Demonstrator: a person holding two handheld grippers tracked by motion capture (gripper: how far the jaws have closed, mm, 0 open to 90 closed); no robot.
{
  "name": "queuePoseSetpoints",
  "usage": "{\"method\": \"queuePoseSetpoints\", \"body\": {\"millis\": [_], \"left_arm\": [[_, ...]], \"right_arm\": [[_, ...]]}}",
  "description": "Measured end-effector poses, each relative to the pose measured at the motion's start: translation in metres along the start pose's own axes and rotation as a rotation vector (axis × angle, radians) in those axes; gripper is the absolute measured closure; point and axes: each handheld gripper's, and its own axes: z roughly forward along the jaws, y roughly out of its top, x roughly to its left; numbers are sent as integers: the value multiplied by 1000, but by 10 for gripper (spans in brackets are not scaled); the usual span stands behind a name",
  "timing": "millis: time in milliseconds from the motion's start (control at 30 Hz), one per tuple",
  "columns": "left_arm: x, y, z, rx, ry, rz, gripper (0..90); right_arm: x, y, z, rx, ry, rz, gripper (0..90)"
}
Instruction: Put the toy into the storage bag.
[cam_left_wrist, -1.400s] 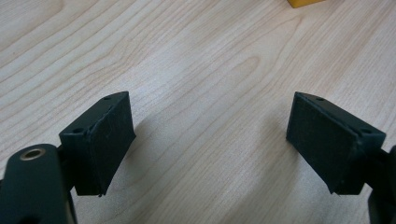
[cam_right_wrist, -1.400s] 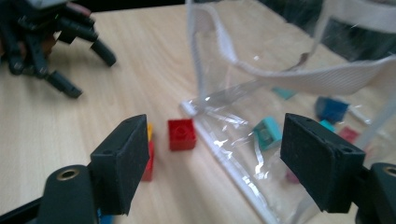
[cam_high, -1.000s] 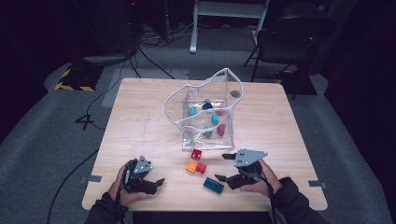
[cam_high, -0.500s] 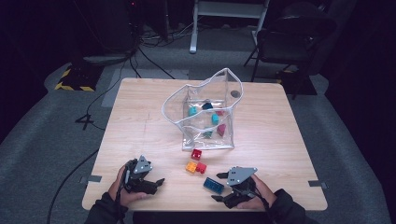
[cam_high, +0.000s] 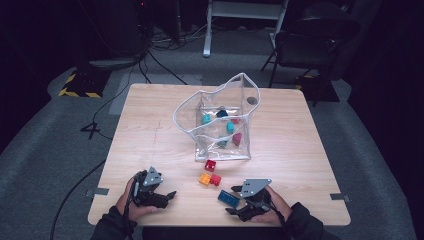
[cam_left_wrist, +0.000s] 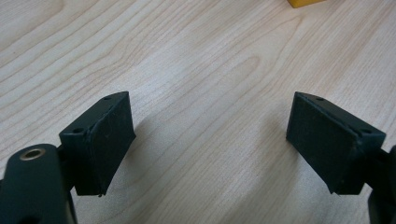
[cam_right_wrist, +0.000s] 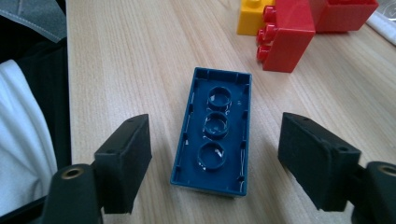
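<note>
A dark blue brick (cam_right_wrist: 215, 130) lies upside down on the wooden table (cam_high: 150, 125), near the front edge (cam_high: 229, 197). My right gripper (cam_right_wrist: 217, 140) is low over it, one jaw on each long side, pads clear of the brick. Its jaws have just been closing a little and are still open around the brick (cam_high: 231, 200). My left gripper (cam_high: 169, 197) rests at the front left, and its jaws (cam_left_wrist: 210, 126) stand apart over bare wood with nothing between them.
A yellow brick (cam_high: 204, 178) and two red bricks (cam_high: 215, 179) (cam_high: 210, 165) lie just beyond the blue one, the yellow (cam_right_wrist: 252, 16) beside a red (cam_right_wrist: 287, 35). A clear plastic bag (cam_high: 220, 120) holding several coloured bricks stands mid-table.
My right gripper has come down and slid toward the front edge, so that its jaws now flank the blue brick. The left gripper has stayed where it was.
</note>
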Motion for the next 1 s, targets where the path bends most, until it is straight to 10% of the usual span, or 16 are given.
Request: {"method": "queuePoseSetpoints", "body": {"millis": [367,1000], "left_arm": [[0,0,0,0,0,0,153],[0,0,0,0,0,0,153]], "right_arm": [[-1,1,0,-30,-14,-4,590],[-15,0,-14,-56,-66,33,597]]}}
